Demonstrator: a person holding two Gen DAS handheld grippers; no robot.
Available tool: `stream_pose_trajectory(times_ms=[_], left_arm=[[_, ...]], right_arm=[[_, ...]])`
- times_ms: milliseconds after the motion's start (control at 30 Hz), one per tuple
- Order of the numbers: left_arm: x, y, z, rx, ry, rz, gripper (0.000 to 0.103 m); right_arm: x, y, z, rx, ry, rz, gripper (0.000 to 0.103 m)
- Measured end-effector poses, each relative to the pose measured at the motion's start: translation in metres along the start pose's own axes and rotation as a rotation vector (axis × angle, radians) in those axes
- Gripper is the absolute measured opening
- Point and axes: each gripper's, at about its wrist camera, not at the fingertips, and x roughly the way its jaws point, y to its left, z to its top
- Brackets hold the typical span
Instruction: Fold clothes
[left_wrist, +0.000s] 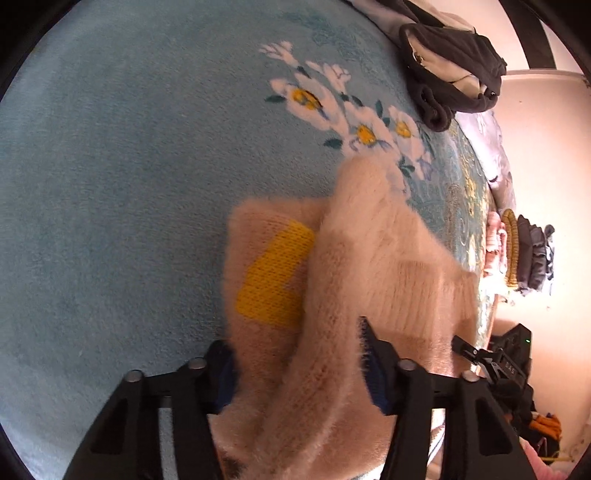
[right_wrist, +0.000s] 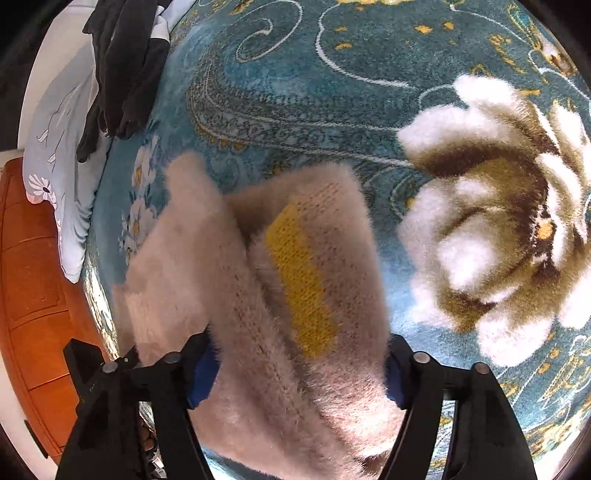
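Observation:
A fuzzy beige sweater (left_wrist: 369, 266) with a yellow patch (left_wrist: 273, 273) hangs bunched over a teal floral blanket (left_wrist: 129, 166). My left gripper (left_wrist: 299, 373) is shut on a thick fold of it, fabric filling the space between the blue-padded fingers. In the right wrist view the same sweater (right_wrist: 258, 295) with its yellow patch (right_wrist: 303, 280) fills the gap of my right gripper (right_wrist: 299, 373), which is shut on another fold. The sweater's lower part hides behind both grippers.
A dark garment (left_wrist: 450, 70) lies at the blanket's far edge, also seen as dark garment (right_wrist: 122, 70) beside a pale blue pillow (right_wrist: 59, 177). A stack of folded clothes (left_wrist: 521, 254) sits at the right. A large white-brown flower pattern (right_wrist: 495, 221) marks the blanket. Orange wooden furniture (right_wrist: 33, 295) stands left.

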Motion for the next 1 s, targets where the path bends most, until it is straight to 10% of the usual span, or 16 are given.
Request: stream_pose_trajectory(times_ms=[200,1000], left_arm=[[-0.031,-0.028,-0.009,0.062,-0.036,0.021,0.033],[-0.186,-0.068,-0.052,0.023,-0.169,0.045,0.032]], right_arm=[[-0.028,0.008,-0.009,0.013,0.010,0.044,0.038],[-0.134,0.148,-0.083,-0.180,-0.002,0.076,0.037]])
